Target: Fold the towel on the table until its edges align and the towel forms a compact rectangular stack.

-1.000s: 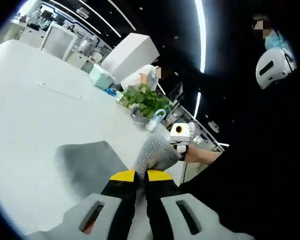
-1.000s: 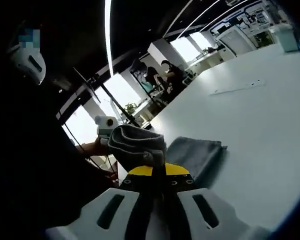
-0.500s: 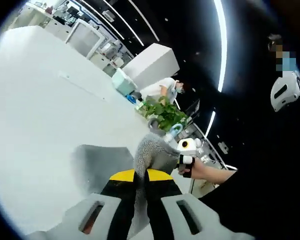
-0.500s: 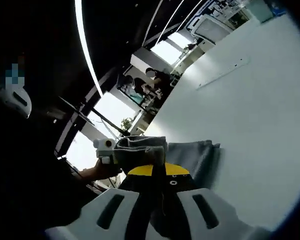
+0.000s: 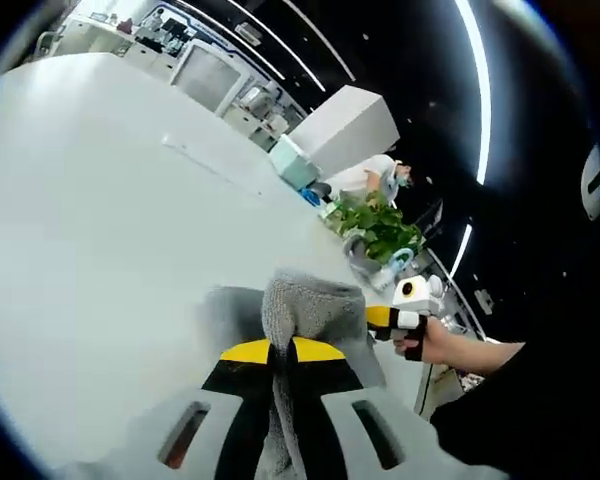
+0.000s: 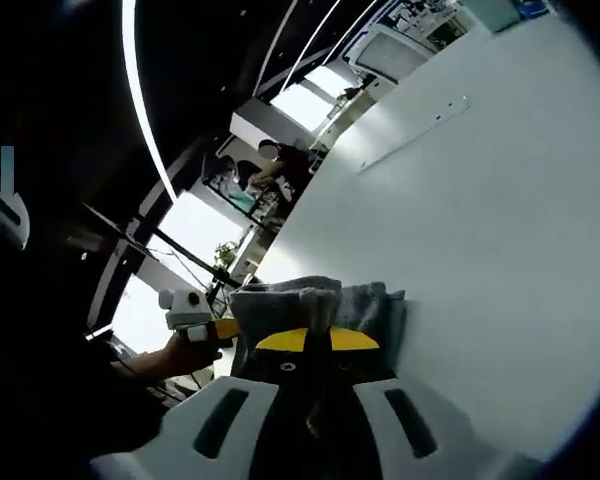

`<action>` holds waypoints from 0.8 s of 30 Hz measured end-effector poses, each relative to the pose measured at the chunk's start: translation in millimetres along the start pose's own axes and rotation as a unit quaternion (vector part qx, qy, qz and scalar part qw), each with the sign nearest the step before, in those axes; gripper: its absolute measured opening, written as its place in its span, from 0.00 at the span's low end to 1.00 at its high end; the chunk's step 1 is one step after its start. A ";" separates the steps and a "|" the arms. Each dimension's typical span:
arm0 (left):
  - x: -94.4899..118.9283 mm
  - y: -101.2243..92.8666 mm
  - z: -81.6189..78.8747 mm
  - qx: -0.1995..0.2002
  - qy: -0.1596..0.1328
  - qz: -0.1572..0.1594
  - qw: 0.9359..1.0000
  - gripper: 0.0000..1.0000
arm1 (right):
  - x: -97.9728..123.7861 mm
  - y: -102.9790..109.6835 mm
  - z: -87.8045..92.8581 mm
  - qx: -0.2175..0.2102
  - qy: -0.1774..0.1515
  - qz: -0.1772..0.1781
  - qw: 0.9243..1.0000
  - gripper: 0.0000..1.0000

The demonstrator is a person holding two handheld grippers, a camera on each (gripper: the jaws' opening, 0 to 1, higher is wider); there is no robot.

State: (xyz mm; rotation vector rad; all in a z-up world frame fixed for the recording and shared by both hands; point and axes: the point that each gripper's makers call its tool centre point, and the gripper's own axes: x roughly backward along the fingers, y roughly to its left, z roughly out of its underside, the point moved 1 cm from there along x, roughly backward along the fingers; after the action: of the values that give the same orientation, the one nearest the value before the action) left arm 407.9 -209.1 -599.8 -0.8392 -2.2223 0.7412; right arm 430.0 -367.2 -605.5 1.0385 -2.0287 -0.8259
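I have both tongs clamped on the grey towel. My left gripper (image 5: 280, 352) pinches a bunched fold of the towel (image 5: 305, 308) between its yellow tips, the cloth rising just ahead of them and the rest lying on the white table (image 5: 100, 230) beyond. My right gripper (image 6: 315, 342) bites another edge of the towel (image 6: 300, 300), which humps up directly in front of the jaws with a flatter layer trailing to the right.

In the left gripper view the other gripper sits just right of the bunch, so the two held corners are close together.

The risk, as I judge it: the cloth is gathered, not flat, so laying it down now could leave a lump and skewed edges. If one grip slips, the layers would land out of line.
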 end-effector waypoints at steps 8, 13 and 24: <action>1.3 24.2 3.5 0.031 -0.002 -0.045 0.999 0.04 | 1.0 -15.7 4.5 -0.035 -0.012 0.031 0.999 0.02; 1.2 23.7 0.0 0.036 -0.004 -0.038 0.999 0.03 | -0.5 -18.9 5.8 -0.072 -0.024 0.032 0.997 0.02; -7.6 31.3 1.6 0.006 -0.004 -0.066 0.998 0.02 | -7.1 -29.2 -1.4 -0.035 -0.054 0.070 0.995 0.03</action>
State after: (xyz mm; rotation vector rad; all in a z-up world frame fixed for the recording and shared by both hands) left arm 422.4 -195.0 -624.9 -0.6780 -2.2544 0.6956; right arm 446.0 -375.3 -629.7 0.8181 -2.1204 -0.8885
